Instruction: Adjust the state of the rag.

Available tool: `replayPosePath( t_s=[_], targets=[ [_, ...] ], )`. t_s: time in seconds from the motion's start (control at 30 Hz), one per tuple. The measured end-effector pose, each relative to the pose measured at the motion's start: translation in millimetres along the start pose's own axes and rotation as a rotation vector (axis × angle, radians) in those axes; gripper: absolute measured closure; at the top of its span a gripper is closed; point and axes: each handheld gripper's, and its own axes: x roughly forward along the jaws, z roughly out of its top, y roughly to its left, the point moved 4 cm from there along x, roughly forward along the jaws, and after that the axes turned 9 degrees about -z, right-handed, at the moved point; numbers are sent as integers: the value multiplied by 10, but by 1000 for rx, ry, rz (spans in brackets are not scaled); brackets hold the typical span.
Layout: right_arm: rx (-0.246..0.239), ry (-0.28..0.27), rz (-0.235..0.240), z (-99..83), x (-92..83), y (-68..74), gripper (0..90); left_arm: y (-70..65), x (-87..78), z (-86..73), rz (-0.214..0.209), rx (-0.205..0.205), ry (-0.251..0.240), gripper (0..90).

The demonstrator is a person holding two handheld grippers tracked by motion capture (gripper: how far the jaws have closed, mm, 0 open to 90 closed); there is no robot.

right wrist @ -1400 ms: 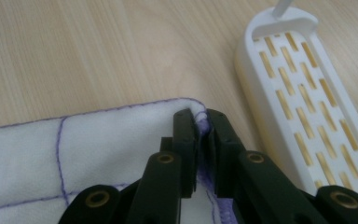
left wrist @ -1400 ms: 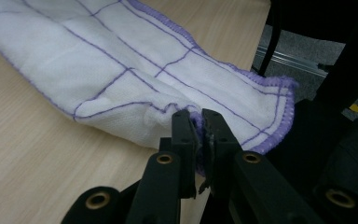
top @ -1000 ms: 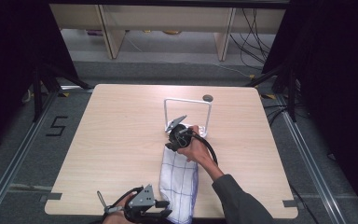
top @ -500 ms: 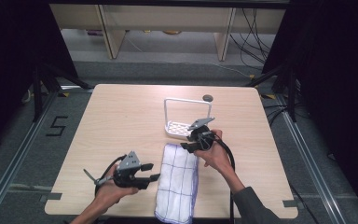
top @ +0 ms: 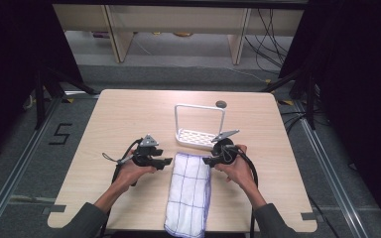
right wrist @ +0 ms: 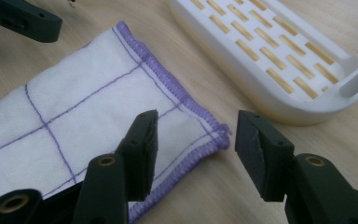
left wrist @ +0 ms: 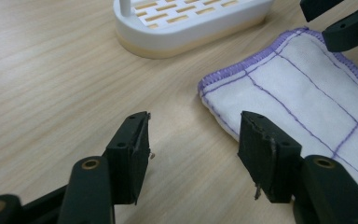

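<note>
Bench: light wood top (top: 129,114), dark floor around it, shelving at the back.
Cloth: white with purple grid (top: 191,191), folded into a long strip, flat on the bench between the two hands, near end reaching the bench's front edge.
Rack: white slotted tray with an upright frame (top: 194,137), just beyond the cloth's far end, apart from it.
Left gripper: (top: 162,161) just beside the cloth's far-left corner; jaws apart, have just been opening, nothing between them but bare wood; cloth corner lies just past the right jaw in the left gripper view (left wrist: 193,149).
Right gripper: (top: 209,159) at the cloth's far-right corner; jaws apart, just been opening, hovering over the hemmed corner (right wrist: 196,149), not pressing it.
</note>
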Motion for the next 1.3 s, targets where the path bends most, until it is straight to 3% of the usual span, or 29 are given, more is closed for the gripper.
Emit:
replayPosePath(
  t_s=[0.27, 0.3, 0.33, 0.43, 0.47, 0.53, 0.6, 0.63, 0.67, 0.7, 0.73, 0.77, 0.97, 1.17, 1.2, 1.3],
  targets=[
    [27, 12, 16, -44, 125, -32, 473, 49, 132, 71, -16, -8, -7, 402],
    [19, 18, 20, -44, 131, -39, 473, 59, 143, 73, -17, 5, 11, 400],
    [20, -2, 13, -44, 160, -33, 473, 57, 167, 80, -25, 1, 7, 397],
    [21, 16, 26, -47, 173, -10, 473, 40, 230, 92, -29, 2, 7, 397],
    [17, 37, 22, -48, 174, -9, 474, 40, 234, 91, -27, 16, 18, 398],
    [5, 24, 12, -49, 223, -10, 476, 34, 249, 98, -19, 29, 30, 404],
    [17, 36, 24, -51, 220, 7, 484, 29, 261, 105, -32, 33, 32, 425],
    [-14, 25, 15, -43, 227, -19, 484, 24, 272, 107, -30, 34, 32, 427],
    [21, 45, 13, -47, 225, 17, 488, 19, 276, 105, -26, 32, 33, 436],
    [26, 47, 12, -46, 223, 25, 488, 24, 285, 109, -31, 38, 35, 437],
    [-12, 32, 12, -43, 226, -4, 491, 25, 287, 111, -26, 39, 38, 439],
    [-16, 34, 16, -44, 222, 1, 497, 21, 296, 112, -31, 39, 34, 445],
    [-5, 43, -5, -45, 209, 15, 509, -3, 342, 131, -44, 50, 32, 470],
    [-8, 38, -20, -48, 174, 10, 532, -50, 386, 150, -64, 78, 30, 553],
    [-26, 30, -20, -47, 177, -2, 544, -63, 403, 149, -72, 75, 20, 592],
    [-1, 43, -21, -69, 194, 16, 635, -94, 416, 143, -92, 94, 21, 697]
  ],
)
